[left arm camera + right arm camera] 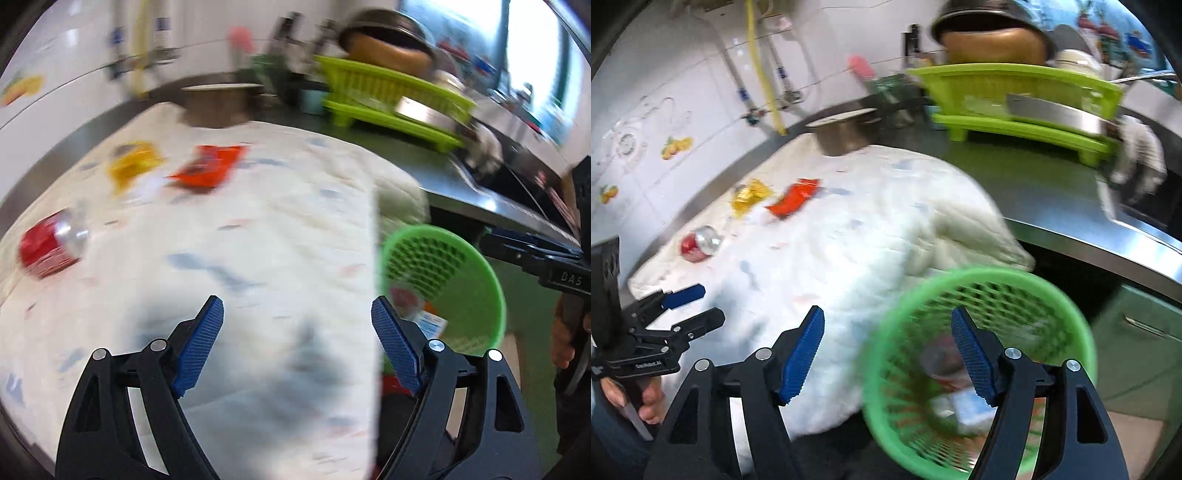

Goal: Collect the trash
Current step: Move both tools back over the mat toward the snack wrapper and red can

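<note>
Both claws, left claw point(297, 314) and right claw point(887, 325), gape wide and empty, the green basket point(1071, 306) lower right catching bench trash like the red can point(50, 243).

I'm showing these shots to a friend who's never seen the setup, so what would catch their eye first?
Probably the round green mesh plastic basket beside the counter's edge, already holding some scraps, right ahead of the open right gripper. Next come the bright bits on the white quilted cloth: a crushed red metal can, a crinkled yellow wrapper and an orange-red wrapper.
</note>
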Tool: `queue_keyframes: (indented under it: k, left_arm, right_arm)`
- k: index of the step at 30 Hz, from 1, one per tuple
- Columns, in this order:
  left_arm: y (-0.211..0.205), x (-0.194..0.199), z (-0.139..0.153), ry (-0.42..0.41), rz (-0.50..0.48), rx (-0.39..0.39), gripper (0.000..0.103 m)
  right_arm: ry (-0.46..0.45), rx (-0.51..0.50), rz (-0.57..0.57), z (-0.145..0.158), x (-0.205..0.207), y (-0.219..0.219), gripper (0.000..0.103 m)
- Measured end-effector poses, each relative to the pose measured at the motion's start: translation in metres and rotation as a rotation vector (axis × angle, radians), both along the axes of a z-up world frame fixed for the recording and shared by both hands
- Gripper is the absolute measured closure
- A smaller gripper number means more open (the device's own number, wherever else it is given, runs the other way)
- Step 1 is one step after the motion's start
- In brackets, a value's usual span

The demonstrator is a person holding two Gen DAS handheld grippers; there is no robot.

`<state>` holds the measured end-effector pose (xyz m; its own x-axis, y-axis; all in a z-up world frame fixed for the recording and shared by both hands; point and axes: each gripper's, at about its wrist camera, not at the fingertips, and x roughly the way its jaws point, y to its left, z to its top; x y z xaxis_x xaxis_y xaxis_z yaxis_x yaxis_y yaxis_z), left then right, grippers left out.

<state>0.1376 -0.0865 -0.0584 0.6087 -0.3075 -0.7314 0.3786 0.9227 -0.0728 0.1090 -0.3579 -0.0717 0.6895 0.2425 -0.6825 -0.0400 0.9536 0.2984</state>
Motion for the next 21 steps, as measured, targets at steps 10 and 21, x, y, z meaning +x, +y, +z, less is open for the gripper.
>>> queue_keyframes:
  k: [10,21]
  left_arm:
    - [0.122,0.011,0.006,-0.022,0.256,-0.044,0.018]
    - [0.209,0.024,-0.007,-0.009,0.439,-0.079,0.018]
  right_arm:
    - [0.008,0.096,0.135,0.006,0.086,0.083,0.035]
    - [0.057,0.260,0.138,-0.001,0.193,0.137,0.035]
